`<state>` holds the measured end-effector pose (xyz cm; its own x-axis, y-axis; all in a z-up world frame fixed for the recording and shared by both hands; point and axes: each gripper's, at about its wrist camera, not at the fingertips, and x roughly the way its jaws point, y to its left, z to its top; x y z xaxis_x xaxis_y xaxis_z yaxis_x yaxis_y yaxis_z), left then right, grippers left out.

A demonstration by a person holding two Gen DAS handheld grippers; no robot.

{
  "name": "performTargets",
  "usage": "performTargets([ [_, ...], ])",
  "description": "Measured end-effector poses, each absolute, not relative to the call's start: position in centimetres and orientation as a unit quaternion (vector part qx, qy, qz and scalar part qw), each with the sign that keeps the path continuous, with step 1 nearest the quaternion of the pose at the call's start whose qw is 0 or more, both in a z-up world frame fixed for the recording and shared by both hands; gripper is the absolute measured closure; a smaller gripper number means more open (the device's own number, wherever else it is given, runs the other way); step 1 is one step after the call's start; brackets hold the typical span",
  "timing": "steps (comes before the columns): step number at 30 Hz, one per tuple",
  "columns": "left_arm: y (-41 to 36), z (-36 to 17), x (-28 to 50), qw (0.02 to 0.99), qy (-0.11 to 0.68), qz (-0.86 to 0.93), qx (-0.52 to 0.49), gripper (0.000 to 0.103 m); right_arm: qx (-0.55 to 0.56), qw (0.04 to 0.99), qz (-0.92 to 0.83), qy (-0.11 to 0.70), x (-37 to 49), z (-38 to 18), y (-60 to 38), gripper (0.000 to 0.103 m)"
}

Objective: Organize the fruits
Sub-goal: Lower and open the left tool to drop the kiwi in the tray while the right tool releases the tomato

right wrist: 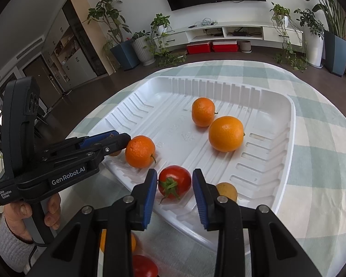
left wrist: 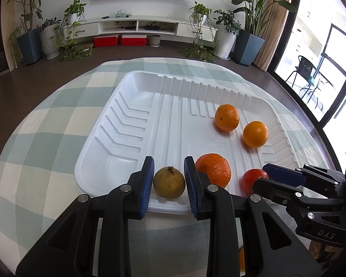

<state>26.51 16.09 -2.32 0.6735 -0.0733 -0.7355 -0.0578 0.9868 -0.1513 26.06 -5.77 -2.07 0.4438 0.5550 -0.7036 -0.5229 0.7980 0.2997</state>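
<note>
Covering the counter, a green-and-white checked cloth (left wrist: 46,138) carries a white ribbed plastic tray (left wrist: 131,120); potted plants line the room's far wall. Tray holds three oranges (left wrist: 226,117). Left claw (left wrist: 169,184) pinches one brownish-yellow pear (left wrist: 169,183); right claw (right wrist: 174,184) pinches one red tomato (right wrist: 174,181), both over the tray's near edge.

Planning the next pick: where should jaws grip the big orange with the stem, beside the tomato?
Grip the big orange across its round middle, coming from above: its stem sticks out low on the side toward the tomato, so pads go on the smooth flanks.
</note>
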Motion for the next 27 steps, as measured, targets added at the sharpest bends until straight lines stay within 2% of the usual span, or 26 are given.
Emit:
performTargets([
  [27,14.9,0.1,24.2,0.926,0.374,0.0,-0.055,0.078,0.002,0.869,0.311,0.385,23.9,-0.2,-6.3,0.066],
])
